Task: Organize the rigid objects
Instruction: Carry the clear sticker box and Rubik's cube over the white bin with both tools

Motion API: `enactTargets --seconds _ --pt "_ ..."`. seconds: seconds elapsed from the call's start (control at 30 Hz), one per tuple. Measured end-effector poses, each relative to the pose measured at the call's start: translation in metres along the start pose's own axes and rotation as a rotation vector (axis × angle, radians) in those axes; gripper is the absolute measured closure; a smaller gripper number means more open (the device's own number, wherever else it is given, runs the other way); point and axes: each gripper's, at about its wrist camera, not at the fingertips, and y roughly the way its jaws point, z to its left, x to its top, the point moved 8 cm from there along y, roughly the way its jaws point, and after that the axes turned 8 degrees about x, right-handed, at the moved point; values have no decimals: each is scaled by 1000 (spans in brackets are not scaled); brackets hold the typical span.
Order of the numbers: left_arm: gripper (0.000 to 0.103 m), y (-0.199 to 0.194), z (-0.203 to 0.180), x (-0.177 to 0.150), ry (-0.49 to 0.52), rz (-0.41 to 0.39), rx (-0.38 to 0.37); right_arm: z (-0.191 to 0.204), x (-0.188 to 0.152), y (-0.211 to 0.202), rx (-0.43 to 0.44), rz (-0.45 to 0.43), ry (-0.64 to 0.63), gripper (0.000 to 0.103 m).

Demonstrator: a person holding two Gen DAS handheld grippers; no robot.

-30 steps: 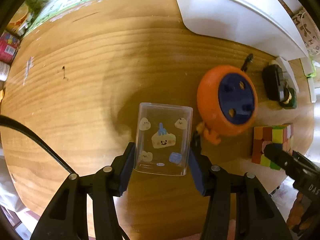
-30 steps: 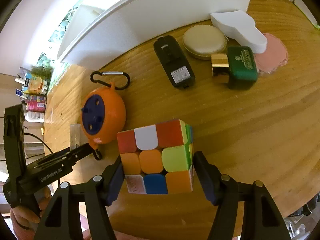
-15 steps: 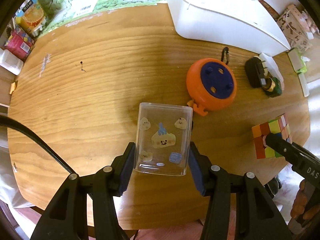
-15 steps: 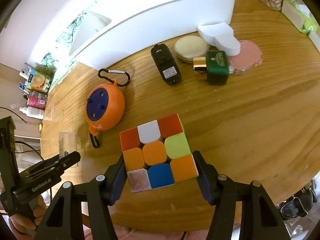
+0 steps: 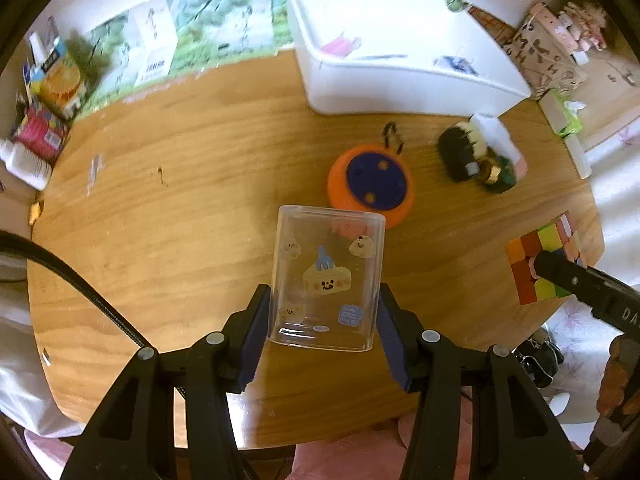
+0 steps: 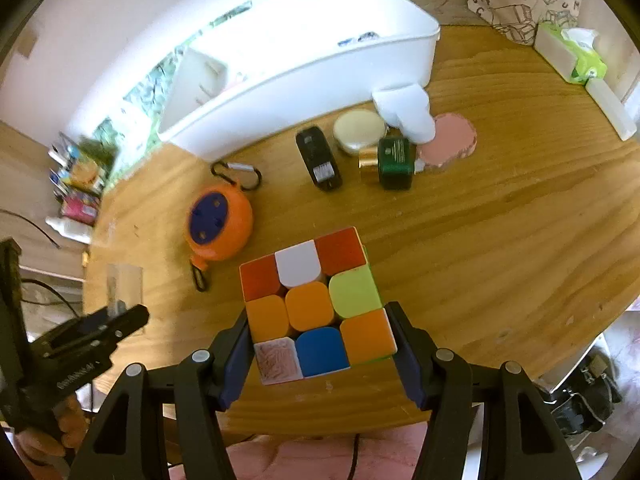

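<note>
left gripper point(image 5: 323, 320) clamps clear box point(image 5: 327, 276); right gripper point(image 6: 320, 348) clamps cube point(image 6: 316, 304).

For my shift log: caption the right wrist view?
Right gripper holds a puzzle cube above the wooden table, white bin beyond.

Object count, both views. Two grippers were present: the left gripper point(image 5: 322, 322) and the right gripper point(image 6: 320, 354). One clear plastic box point(image 5: 326, 276) and one puzzle cube point(image 6: 316, 308) were counted. On the tabletop point(image 6: 500, 240) lay one orange reel point(image 6: 219, 227), one carabiner point(image 6: 237, 174), one black adapter point(image 6: 319, 159), one green bottle point(image 6: 390, 163) and two round compacts, cream point(image 6: 359, 131) and pink point(image 6: 450, 140). One white bin point(image 6: 304, 64) stood behind them.
</note>
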Motion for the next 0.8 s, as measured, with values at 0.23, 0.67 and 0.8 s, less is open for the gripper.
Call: enactTargets --seconds 0.23,0.67,0.8 --pt "48 -16 -15 35 15 -70 -10 1 29 -33 25 -74 8 41" --pt "48 -52 -43 105 24 -208 8 -14 99 -81 44 -183 -25 41" --pt "48 -58 -52 125 6 -238 12 -16 123 -91 44 -213 -49 41"
